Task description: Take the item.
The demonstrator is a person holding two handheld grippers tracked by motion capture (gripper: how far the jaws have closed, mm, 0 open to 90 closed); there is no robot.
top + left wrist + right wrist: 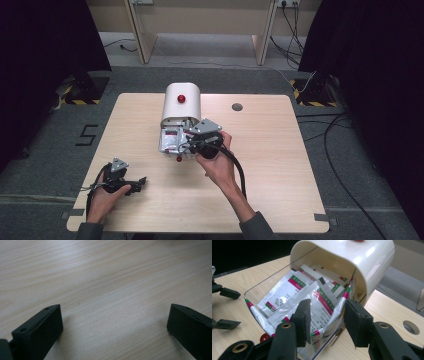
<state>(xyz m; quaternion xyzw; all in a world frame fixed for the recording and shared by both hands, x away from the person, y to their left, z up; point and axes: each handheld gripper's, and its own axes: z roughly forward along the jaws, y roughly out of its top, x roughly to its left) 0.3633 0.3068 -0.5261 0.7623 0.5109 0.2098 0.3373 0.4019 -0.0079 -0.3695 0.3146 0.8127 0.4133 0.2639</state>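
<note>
Lying in a loose heap inside the clear drawer [259, 293] of a white box [181, 104] with a red knob on top, the sachets [294, 293] sit near the counter's [280, 165] middle, the drawer pulled out toward six o'clock. The right tongs [326, 320] reach into that drawer with jaws parted around the top sachet's edge, not yet pinched on it as far as I can judge, so the picking looks barely begun and no sachet lies out on the counter. Well apart, at about eight o'clock from the box, the left tongs [131, 184] rest low over bare wood, released and holding nothing.
</note>
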